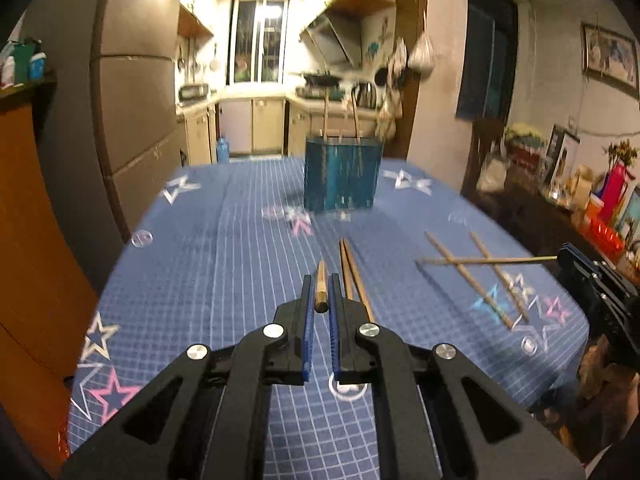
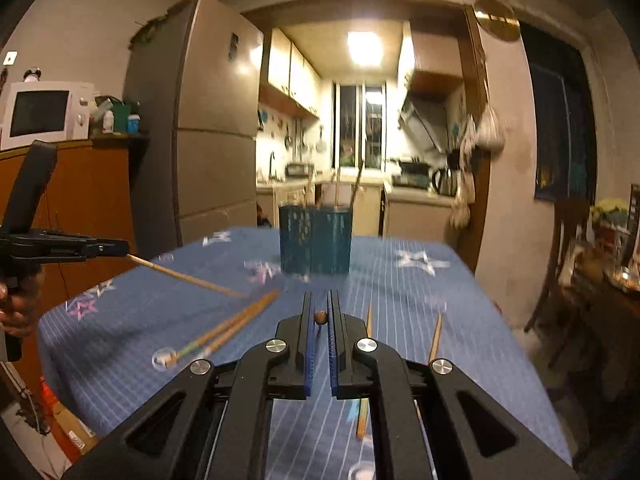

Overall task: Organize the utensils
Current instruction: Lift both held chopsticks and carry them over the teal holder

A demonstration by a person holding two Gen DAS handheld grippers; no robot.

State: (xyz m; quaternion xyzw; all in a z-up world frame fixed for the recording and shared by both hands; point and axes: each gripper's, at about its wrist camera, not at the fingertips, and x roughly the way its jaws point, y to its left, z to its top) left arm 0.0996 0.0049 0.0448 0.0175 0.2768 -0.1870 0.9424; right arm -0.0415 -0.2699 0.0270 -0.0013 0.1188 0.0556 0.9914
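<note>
With each gripper, left gripper and right gripper, clamped on one chopstick, keep both level and steer them toward the blue holder at twelve o'clock, clearing the loose chopsticks on the tablecloth.

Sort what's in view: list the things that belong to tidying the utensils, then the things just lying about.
Belongs to the job:
left tongs, shut on a chopstick
right tongs, shut on a second chopstick
loose chopsticks on the table
blue holder

Just lying about:
microwave
kettle
picture frame
</note>
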